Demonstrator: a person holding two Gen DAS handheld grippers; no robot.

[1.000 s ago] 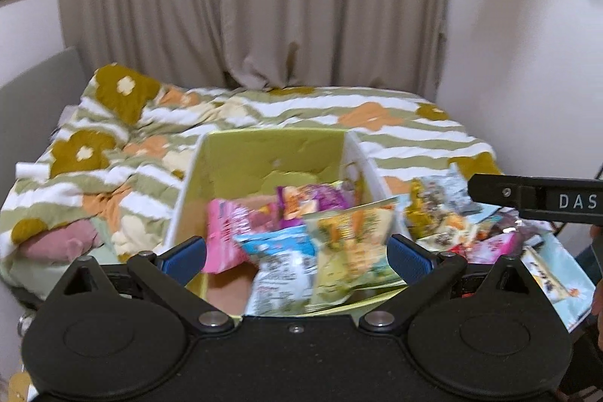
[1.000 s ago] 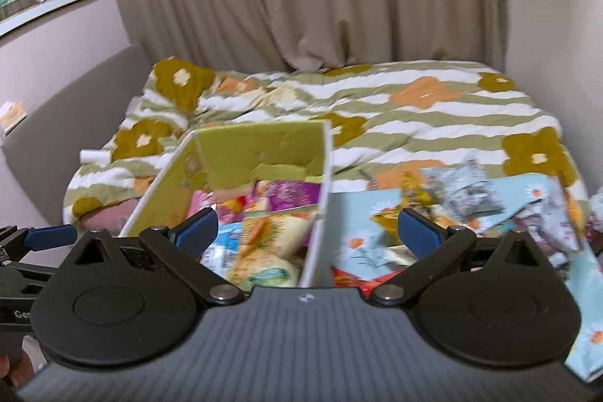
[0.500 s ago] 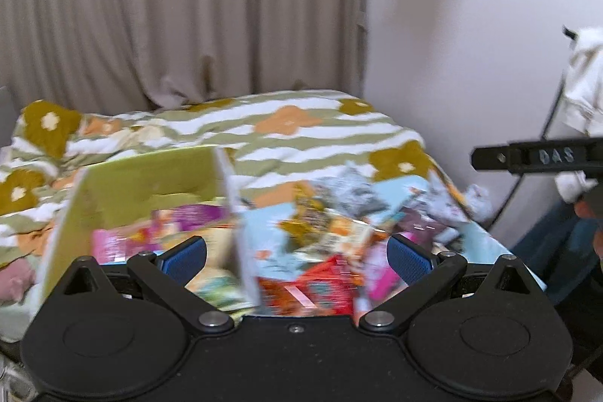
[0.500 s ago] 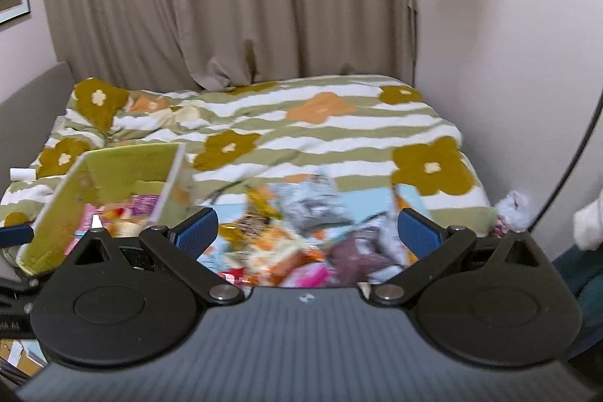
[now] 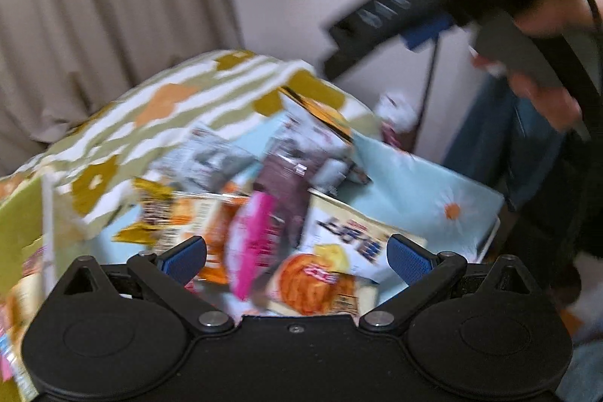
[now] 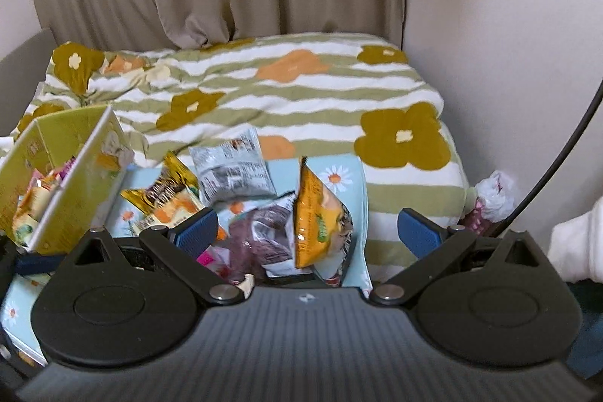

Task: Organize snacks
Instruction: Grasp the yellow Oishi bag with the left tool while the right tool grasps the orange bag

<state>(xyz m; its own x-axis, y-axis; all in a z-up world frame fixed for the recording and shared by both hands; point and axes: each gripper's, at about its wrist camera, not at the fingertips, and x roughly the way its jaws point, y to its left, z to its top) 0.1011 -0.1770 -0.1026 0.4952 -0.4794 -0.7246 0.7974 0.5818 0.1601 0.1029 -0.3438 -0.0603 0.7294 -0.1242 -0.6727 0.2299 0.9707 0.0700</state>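
lying in a loose heap on the pale blue cloth (image 6: 348, 176) over the bed (image 6: 301, 89), beside the green box (image 6: 71, 153), the snack packets (image 6: 264, 213) look light, crinkly and slippery, best pinched at a sealed edge, and both the left claw (image 5: 296, 253) and right claw (image 6: 307, 232) stand wide apart, empty.

The matte black plastic left claw (image 5: 296, 254) is showing blue ribbed fingertip pads (image 5: 182, 258) and silver pivot screws. The matching right claw (image 6: 308, 228) is wearing a ridged grey body.
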